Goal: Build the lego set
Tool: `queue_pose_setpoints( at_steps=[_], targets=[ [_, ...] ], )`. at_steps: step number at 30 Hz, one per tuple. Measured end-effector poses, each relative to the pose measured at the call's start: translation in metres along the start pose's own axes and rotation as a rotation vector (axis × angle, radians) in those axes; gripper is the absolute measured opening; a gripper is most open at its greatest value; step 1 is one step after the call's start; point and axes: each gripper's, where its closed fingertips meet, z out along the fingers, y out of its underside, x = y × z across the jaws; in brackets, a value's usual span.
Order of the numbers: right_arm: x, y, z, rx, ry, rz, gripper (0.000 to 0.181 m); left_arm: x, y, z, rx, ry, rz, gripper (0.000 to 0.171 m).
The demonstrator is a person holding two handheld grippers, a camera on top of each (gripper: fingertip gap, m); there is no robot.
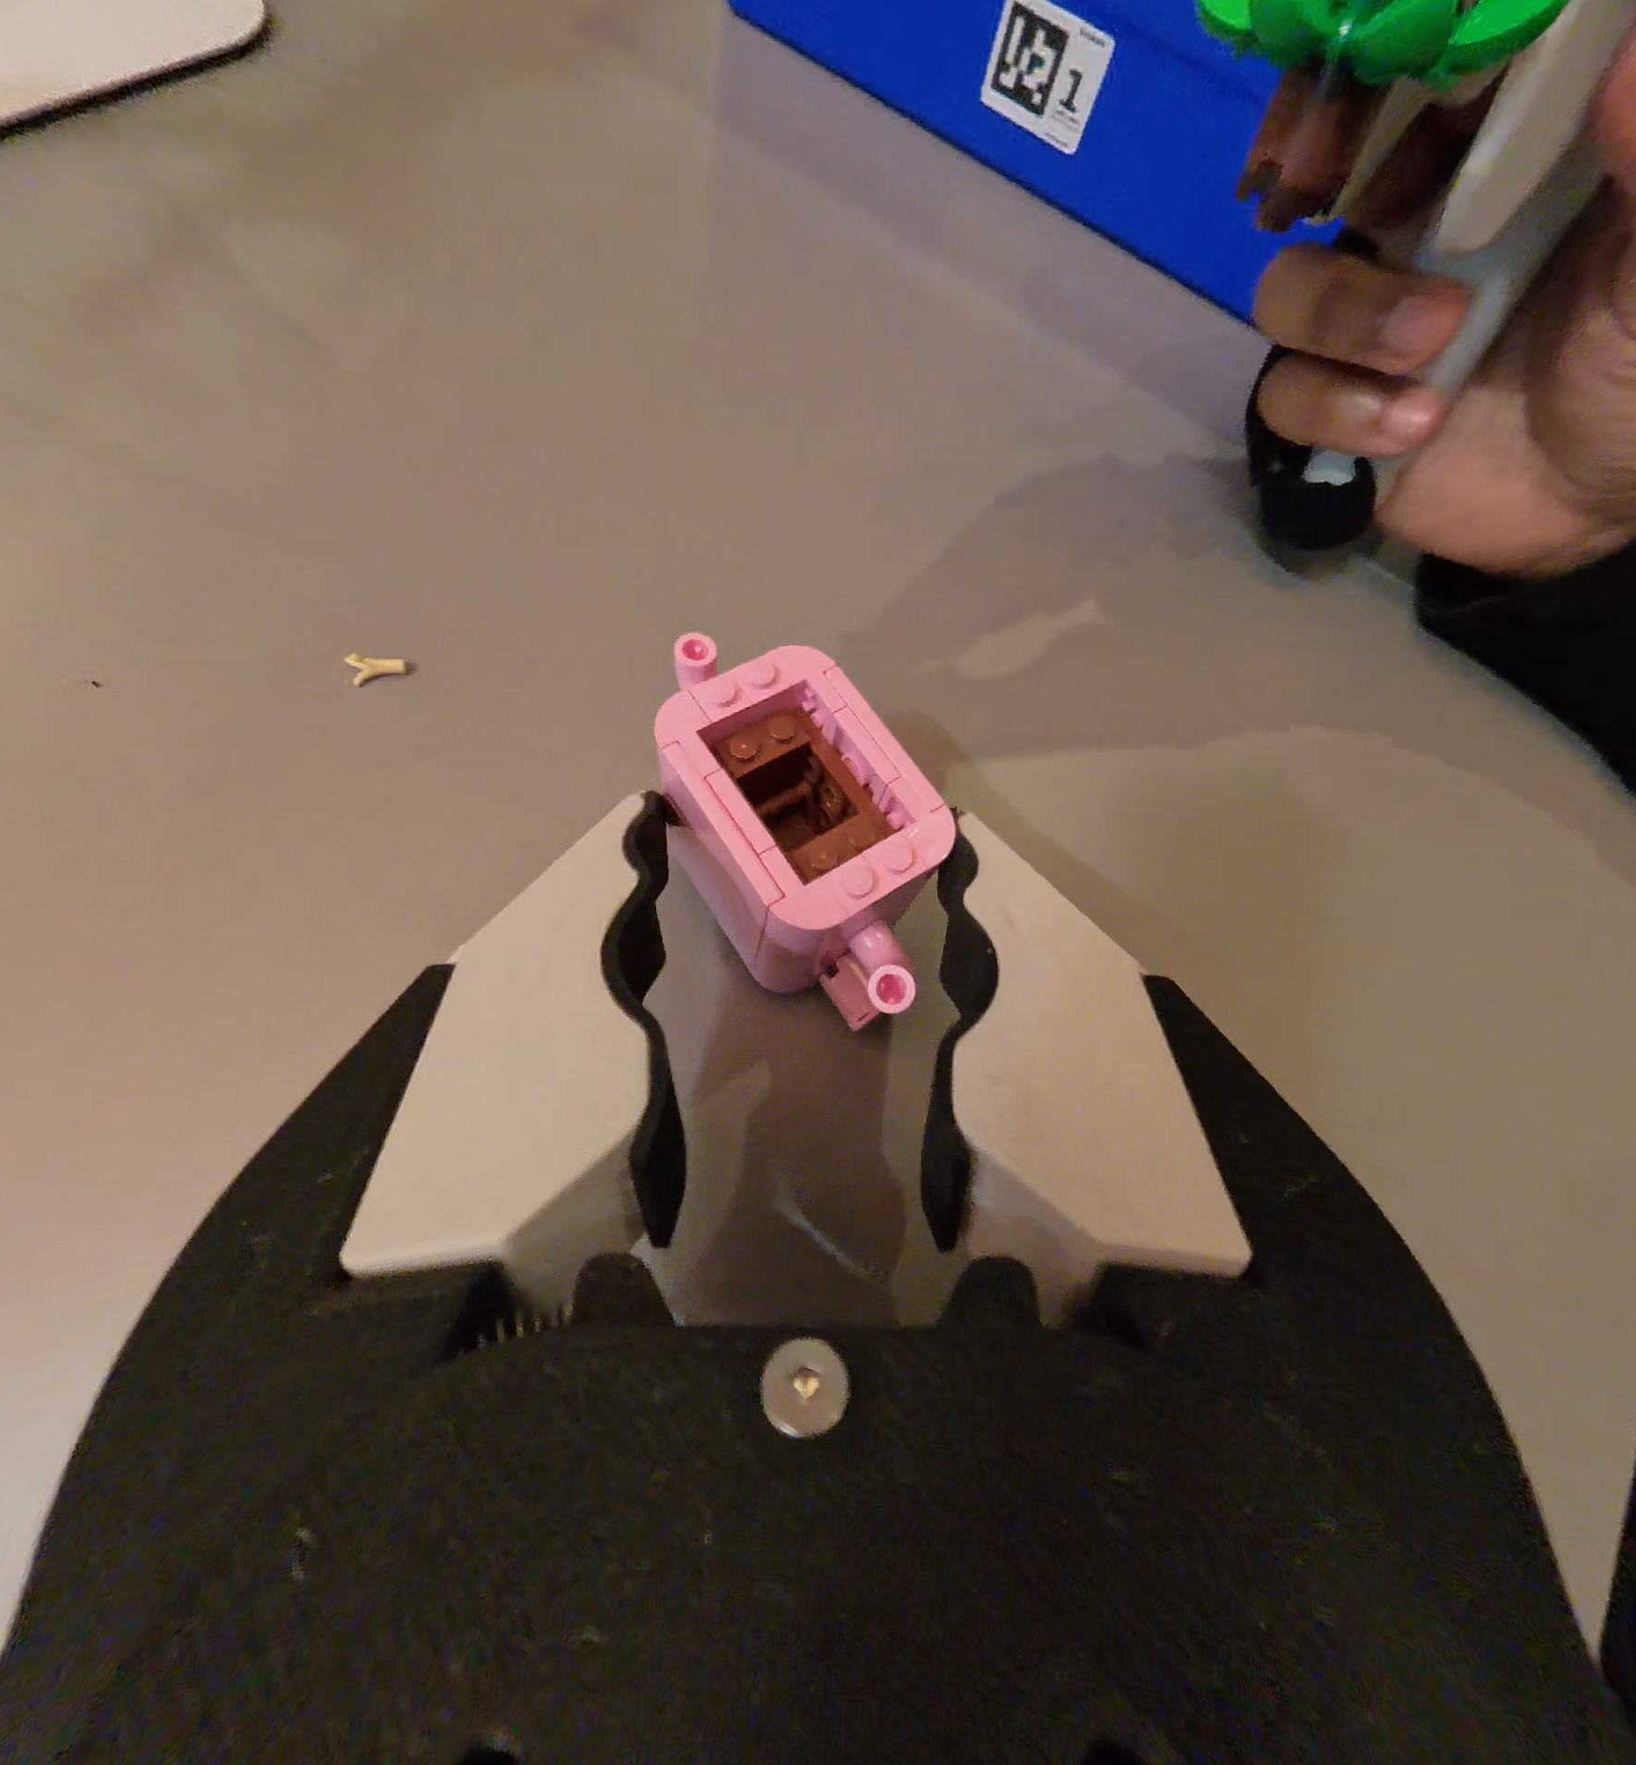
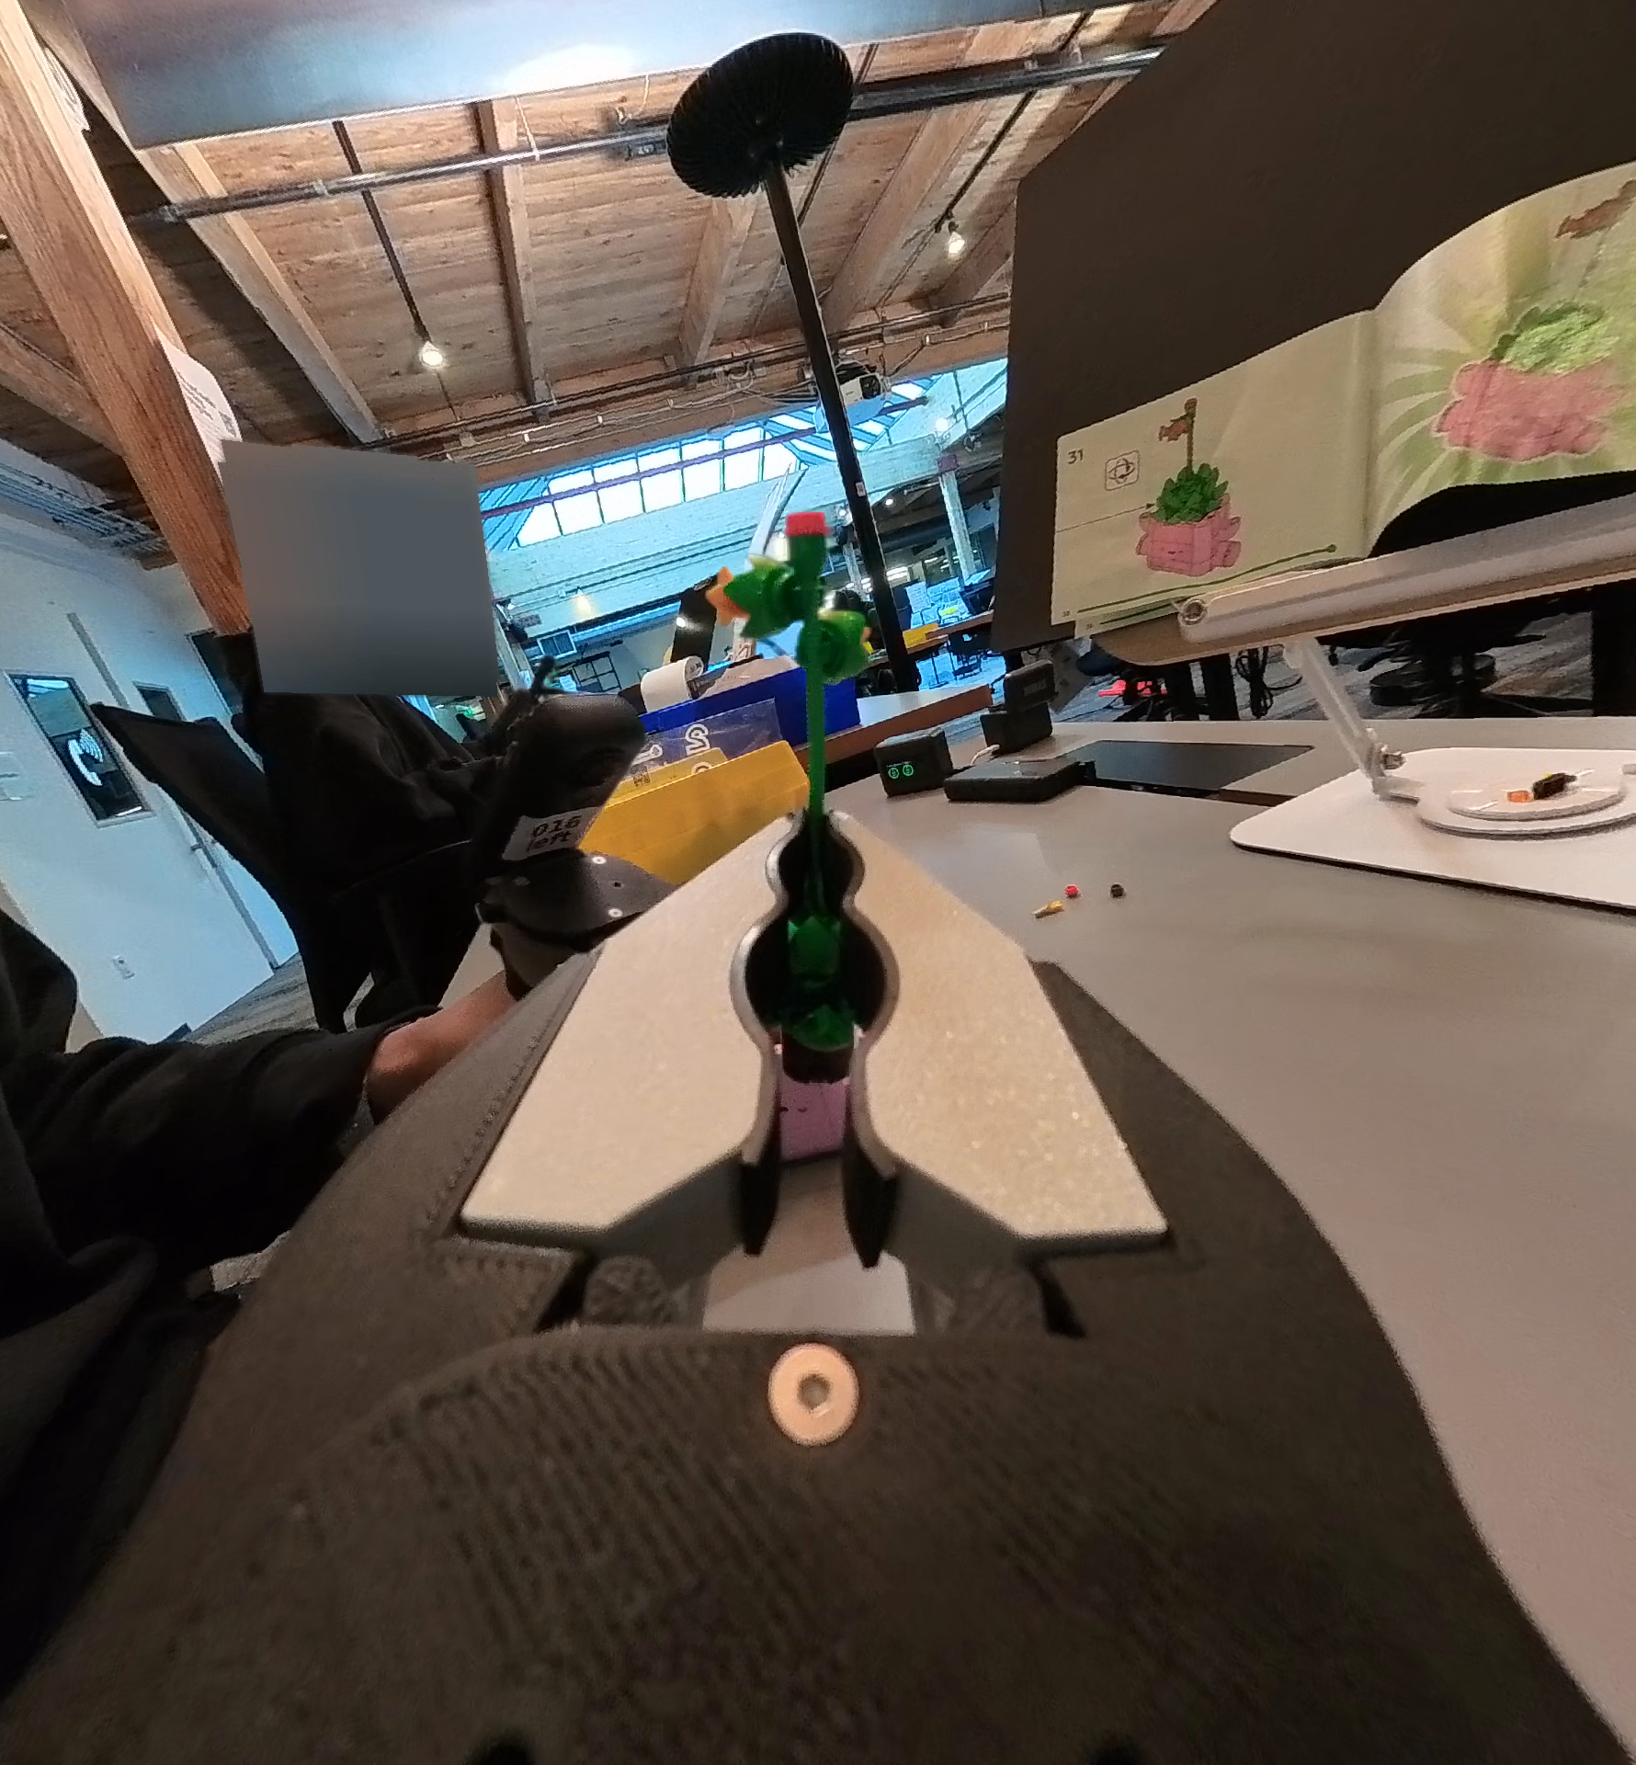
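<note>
Pink pot [image 1: 795, 821] between spread left tool [image 1: 800, 840] tips, on table [image 1: 318, 478].

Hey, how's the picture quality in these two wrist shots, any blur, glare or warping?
Left wrist view: the pink pot between the open left claw is sharp, the hand at top right is motion-blurred, and the grey table shows soft glare. Right wrist view: strong wide-angle bending of the ceiling beams; the instruction booklet smears toward the right edge.
</note>
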Motion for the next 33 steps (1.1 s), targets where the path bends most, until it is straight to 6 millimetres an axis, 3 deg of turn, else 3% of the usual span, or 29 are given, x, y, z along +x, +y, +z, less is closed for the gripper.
queue_pose_setpoints(
  at_steps=[5,10,14,19,26,33],
  targets=[
    [-0.008,0.007,0.007,-0.037,-0.032,-0.011,0.000,0.023,0.003,0.001,-0.033,0.204,0.048,0.055],
    [-0.033,0.021,0.023,-0.073,-0.164,0.066,0.000,0.056,0.008,0.004,-0.089,0.417,0.229,0.055],
    [-0.048,0.045,0.040,-0.164,-0.219,0.102,0.000,0.065,0.010,0.006,-0.122,0.502,0.251,0.054],
    [-0.054,0.065,0.052,-0.247,-0.214,0.073,0.000,0.066,0.010,0.004,-0.123,0.526,0.237,0.054],
    [-0.048,0.062,0.048,-0.241,-0.189,0.094,0.000,0.058,0.003,0.000,-0.064,0.483,0.244,0.048],
    [-0.047,0.072,0.048,-0.315,-0.166,0.050,0.000,0.056,0.001,-0.004,-0.038,0.488,0.249,0.043]
  ],
)
